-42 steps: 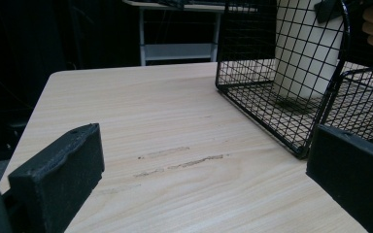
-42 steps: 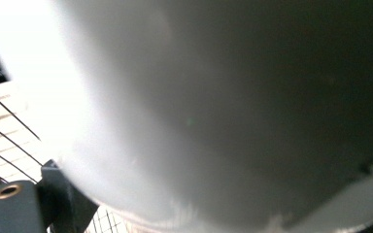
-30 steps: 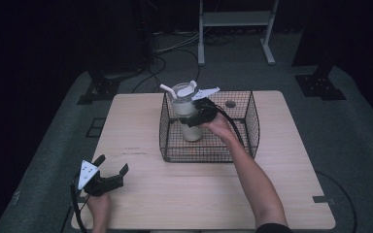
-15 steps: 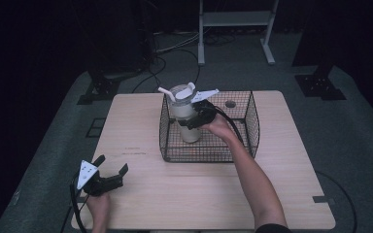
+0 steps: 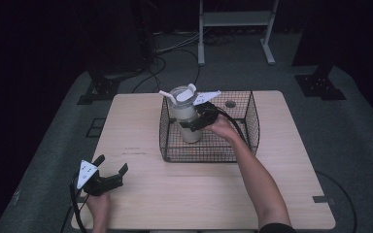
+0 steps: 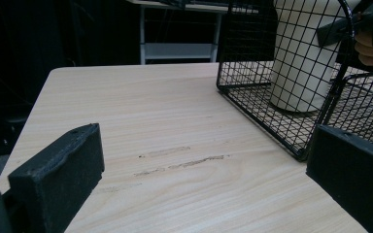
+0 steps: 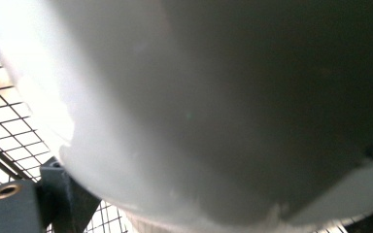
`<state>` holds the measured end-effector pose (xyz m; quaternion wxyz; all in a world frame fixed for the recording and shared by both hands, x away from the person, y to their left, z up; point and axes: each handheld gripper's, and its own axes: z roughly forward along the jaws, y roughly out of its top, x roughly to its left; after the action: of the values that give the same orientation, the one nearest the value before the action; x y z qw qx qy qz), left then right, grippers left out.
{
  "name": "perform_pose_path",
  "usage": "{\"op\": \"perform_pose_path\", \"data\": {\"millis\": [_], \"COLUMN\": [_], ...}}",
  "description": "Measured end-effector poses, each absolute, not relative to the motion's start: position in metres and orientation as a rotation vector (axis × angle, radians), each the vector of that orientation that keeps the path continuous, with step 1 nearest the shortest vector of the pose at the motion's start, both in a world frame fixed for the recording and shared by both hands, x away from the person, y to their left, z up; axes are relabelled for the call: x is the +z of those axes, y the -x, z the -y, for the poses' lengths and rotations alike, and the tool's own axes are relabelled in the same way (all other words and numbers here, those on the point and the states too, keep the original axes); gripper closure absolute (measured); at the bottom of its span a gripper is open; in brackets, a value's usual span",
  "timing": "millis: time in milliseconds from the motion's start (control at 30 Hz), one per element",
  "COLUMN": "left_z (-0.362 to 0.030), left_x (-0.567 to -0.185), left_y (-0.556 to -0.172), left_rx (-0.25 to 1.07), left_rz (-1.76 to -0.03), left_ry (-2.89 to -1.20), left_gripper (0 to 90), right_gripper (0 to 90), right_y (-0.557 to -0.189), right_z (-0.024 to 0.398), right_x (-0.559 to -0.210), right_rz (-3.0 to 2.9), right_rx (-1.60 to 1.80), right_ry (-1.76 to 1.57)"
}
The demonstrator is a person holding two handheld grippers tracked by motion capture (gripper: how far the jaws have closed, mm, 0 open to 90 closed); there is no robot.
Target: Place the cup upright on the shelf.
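In the high view, a wooden table (image 5: 141, 121) carries a black wire basket (image 5: 250, 121) near the middle of its far edge. Inside the basket, toward its left wall, stands a tall pale tumbler (image 5: 184, 116) with a lid and a straw at its top. The right gripper (image 5: 194, 120) reaches into the basket from the right and has its jaws clamped around the tumbler's body at about mid-height; the tumbler stays upright. The left gripper (image 5: 110, 172) rests near the table's near left corner, well apart from the basket, with its jaws spread and nothing between them.

The left gripper view looks across the bare wood toward the basket (image 6: 252, 92). The two black jaws rise wide apart at the bottom corners, empty. The tumbler (image 6: 301, 58) stands on the basket floor behind the mesh, its base apparently touching the wire, and the right hand (image 6: 371, 46) shows at the upper right.

The right gripper view is very close: the tumbler's pale wall (image 7: 213, 97) is blurred, with basket mesh (image 7: 9, 126) at the lower left.

Judging from this, the grasp on the tumbler looks done. What seems left is either lifting it clear over the rim or letting go of it; the pictures do not settle which.
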<state>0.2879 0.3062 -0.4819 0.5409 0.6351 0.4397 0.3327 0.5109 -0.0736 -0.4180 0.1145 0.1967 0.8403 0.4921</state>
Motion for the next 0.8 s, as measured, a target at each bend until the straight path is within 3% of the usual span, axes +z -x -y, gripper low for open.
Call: {"op": "perform_pose_path", "data": {"millis": [800], "left_z": [-0.306], "left_x": [-0.482], "left_y": [-0.288], "left_rx": [0.789], "left_rz": [-1.040], "left_ry": [-1.511], "left_gripper": [0.0], "right_gripper": [8.4], "right_y": [-0.505], "right_z": [0.086], "right_x": [-0.419], "right_rz": [-2.477], "right_rx": [1.424], "right_ry": [-0.588]}}
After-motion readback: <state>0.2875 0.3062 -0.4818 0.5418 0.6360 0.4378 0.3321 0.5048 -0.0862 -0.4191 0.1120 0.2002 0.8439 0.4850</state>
